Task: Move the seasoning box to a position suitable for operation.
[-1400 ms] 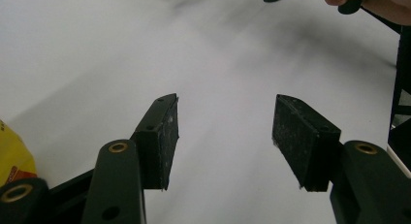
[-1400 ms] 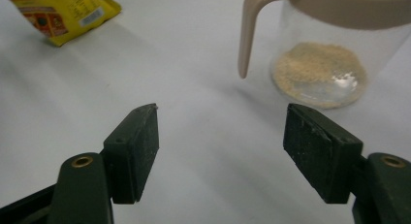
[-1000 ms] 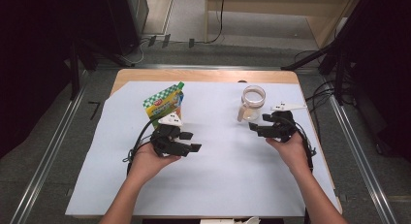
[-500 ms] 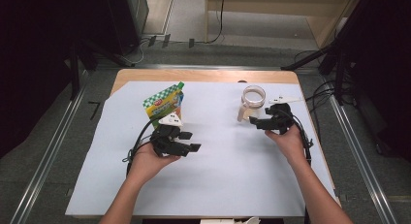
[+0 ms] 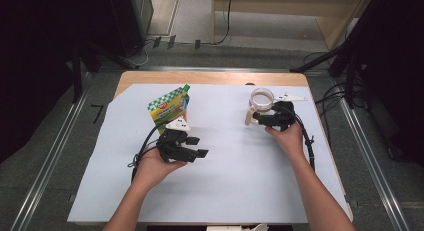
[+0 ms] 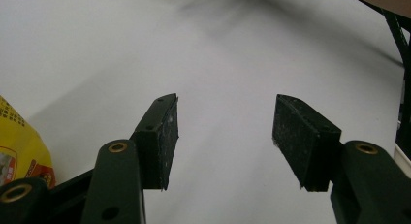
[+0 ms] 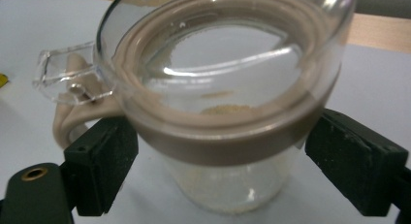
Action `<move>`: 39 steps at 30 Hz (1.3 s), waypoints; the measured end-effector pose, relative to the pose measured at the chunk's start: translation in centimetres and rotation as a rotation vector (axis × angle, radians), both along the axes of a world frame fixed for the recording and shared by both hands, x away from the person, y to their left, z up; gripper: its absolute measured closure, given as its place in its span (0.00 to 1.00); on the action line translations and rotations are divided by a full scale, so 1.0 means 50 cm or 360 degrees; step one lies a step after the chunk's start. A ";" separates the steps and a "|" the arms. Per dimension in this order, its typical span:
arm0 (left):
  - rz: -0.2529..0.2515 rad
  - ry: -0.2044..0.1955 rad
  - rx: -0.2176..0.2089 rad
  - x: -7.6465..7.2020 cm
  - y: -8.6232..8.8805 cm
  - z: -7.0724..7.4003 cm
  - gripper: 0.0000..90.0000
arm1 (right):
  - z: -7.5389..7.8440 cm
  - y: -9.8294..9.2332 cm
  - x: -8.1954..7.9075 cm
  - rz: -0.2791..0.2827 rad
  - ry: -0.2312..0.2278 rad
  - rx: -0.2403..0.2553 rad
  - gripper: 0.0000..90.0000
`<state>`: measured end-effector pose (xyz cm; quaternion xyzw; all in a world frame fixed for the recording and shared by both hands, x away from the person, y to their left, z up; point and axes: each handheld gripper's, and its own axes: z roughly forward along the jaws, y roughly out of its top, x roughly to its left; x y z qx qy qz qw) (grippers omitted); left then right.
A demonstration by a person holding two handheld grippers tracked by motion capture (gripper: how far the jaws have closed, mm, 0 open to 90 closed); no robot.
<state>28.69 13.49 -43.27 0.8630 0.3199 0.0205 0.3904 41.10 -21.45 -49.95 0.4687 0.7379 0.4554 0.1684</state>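
A clear jar (image 5: 261, 103) with a beige collar, a beige handle and a flip lid stands upright at the back right of the white sheet. My right gripper (image 5: 255, 116) has it between its jaws. In the right gripper view the jar (image 7: 228, 112) sits between the two pads (image 7: 104, 166), which flank its collar; the jaws have just been opening, and the right gripper (image 7: 218, 170) is open. A green and yellow pouch (image 5: 170, 108) stands at the back left. My left gripper (image 5: 199, 146) rests in front of the pouch, open with nothing between its jaws (image 6: 225, 136). The pouch's yellow corner (image 6: 19, 146) shows at that view's left.
A white sheet (image 5: 225, 181) covers most of the wooden table (image 5: 200, 77). Black cables trail from both grippers over the sheet. Dark stands and floor rails surround the table.
The right gripper has moved left and down to the jar, and its jaws now stand on either side of it. The left hand and the pouch have not moved.
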 end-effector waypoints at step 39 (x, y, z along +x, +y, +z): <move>0.0017 0.0024 -0.0011 0.004 0.007 -0.006 0.48 | -0.004 0.034 -0.004 -0.0044 -0.0151 -0.0024 0.13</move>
